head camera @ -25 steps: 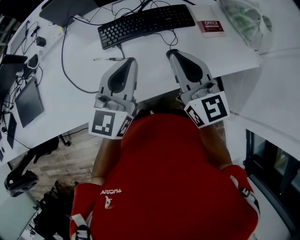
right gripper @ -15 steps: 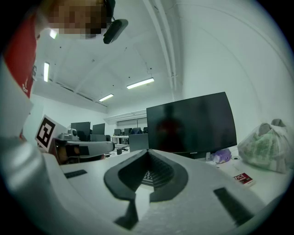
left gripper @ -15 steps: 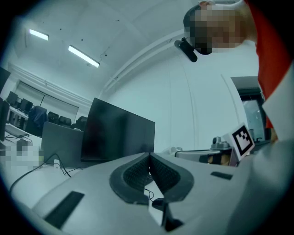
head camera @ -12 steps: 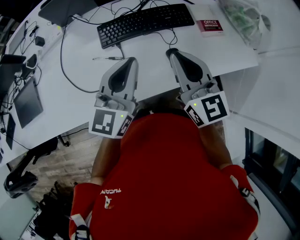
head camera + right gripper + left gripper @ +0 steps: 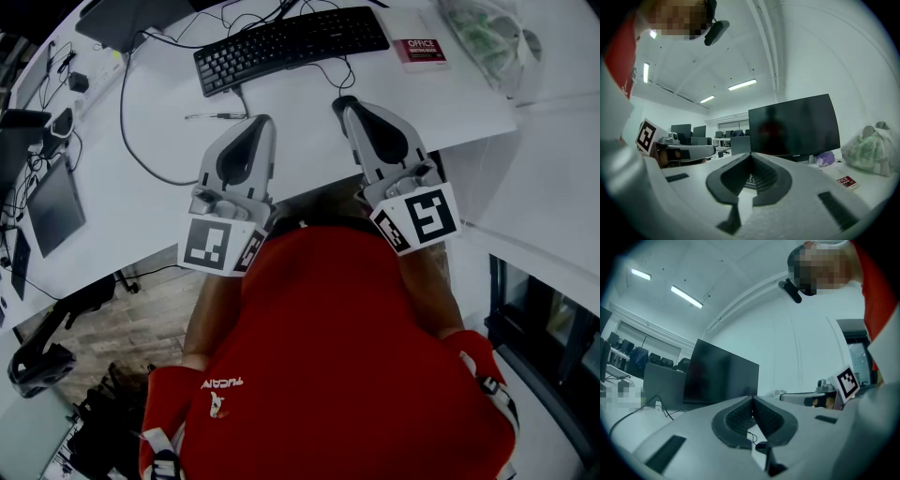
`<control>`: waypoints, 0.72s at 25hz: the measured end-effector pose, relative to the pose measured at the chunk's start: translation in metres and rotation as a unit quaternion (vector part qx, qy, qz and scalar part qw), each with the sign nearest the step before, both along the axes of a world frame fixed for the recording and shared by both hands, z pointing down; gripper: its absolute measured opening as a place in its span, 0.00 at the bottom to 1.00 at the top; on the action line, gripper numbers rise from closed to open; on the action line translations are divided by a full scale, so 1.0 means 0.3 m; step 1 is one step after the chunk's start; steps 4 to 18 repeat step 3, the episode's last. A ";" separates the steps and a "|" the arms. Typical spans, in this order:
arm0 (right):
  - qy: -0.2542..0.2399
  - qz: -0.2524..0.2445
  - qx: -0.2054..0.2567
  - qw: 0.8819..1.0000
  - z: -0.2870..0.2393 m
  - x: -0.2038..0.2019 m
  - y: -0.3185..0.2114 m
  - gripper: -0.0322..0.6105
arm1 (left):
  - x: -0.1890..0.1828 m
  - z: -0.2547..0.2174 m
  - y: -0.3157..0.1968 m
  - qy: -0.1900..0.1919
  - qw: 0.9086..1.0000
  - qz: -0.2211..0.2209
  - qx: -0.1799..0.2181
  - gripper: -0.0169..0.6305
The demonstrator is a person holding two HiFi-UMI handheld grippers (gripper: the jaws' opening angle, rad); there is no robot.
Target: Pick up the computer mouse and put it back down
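Mouse [image 5: 339,102] lies on the white desk [image 5: 159,178], near the black keyboard [image 5: 291,45]. It sits just off the right gripper's [image 5: 354,112] tip, which partly hides it. A clear bag [image 5: 487,37] at the desk's far corner holds pale green items too blurred to name. The right gripper and the left gripper [image 5: 262,122] hang side by side over the desk edge, jaws closed and empty.

1. My head camera is looking steeply down on my left gripper [image 5: 265,122], right gripper [image 5: 343,105] and the desk [image 5: 305,131] ahead.
2. Each gripper camera is riding close behind its jaws, looking level along them.
3. Both are sharing the monitor [image 5: 719,376] ahead; each is catching the other gripper alongside.
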State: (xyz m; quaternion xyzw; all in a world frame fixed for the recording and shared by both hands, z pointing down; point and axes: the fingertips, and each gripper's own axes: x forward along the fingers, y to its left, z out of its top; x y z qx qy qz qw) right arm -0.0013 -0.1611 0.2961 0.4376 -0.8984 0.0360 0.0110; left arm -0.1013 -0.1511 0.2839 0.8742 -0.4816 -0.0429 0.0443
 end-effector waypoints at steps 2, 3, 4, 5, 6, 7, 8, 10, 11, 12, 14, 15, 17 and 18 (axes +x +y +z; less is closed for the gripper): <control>0.000 0.001 0.000 1.000 0.000 0.000 0.001 0.06 | -0.001 -0.001 0.001 0.000 1.000 0.000 0.000 0.04; 0.000 0.001 0.000 1.000 -0.001 0.000 0.001 0.06 | -0.002 -0.001 0.002 0.000 1.000 0.000 0.001 0.04; 0.000 0.001 0.000 1.000 -0.001 0.000 0.001 0.06 | -0.002 -0.001 0.002 0.000 1.000 0.000 0.001 0.04; 0.000 0.001 0.000 1.000 -0.001 0.000 0.001 0.06 | -0.002 -0.001 0.002 0.000 1.000 0.000 0.001 0.04; 0.000 0.001 0.000 1.000 -0.001 0.000 0.001 0.06 | -0.002 -0.001 0.002 0.000 1.000 0.000 0.001 0.04; 0.000 0.001 0.000 1.000 -0.001 0.000 0.001 0.06 | -0.002 -0.001 0.002 0.000 1.000 0.000 0.001 0.04; 0.000 0.001 0.000 1.000 -0.001 0.000 0.001 0.06 | -0.002 -0.001 0.002 0.000 1.000 0.000 0.001 0.04; 0.000 0.001 0.000 1.000 -0.001 0.000 0.001 0.06 | -0.002 -0.001 0.002 0.000 1.000 0.000 0.001 0.04; 0.000 0.001 0.000 1.000 -0.001 0.000 0.001 0.06 | -0.002 -0.001 0.002 0.000 1.000 0.000 0.001 0.04; 0.000 0.001 0.000 1.000 -0.001 0.000 0.001 0.06 | -0.002 -0.001 0.002 0.000 1.000 0.000 0.001 0.04; 0.000 0.001 0.000 1.000 -0.001 0.000 0.001 0.06 | -0.002 -0.001 0.002 0.000 1.000 0.000 0.001 0.04; 0.000 0.001 0.000 1.000 -0.001 0.000 0.001 0.06 | -0.002 -0.001 0.002 0.000 1.000 0.000 0.001 0.04; 0.000 0.001 0.000 1.000 -0.001 0.000 0.001 0.06 | -0.002 -0.001 0.002 0.000 1.000 0.000 0.001 0.04; 0.000 0.001 0.000 1.000 -0.001 0.000 0.001 0.06 | -0.002 -0.001 0.002 0.000 1.000 0.000 0.001 0.04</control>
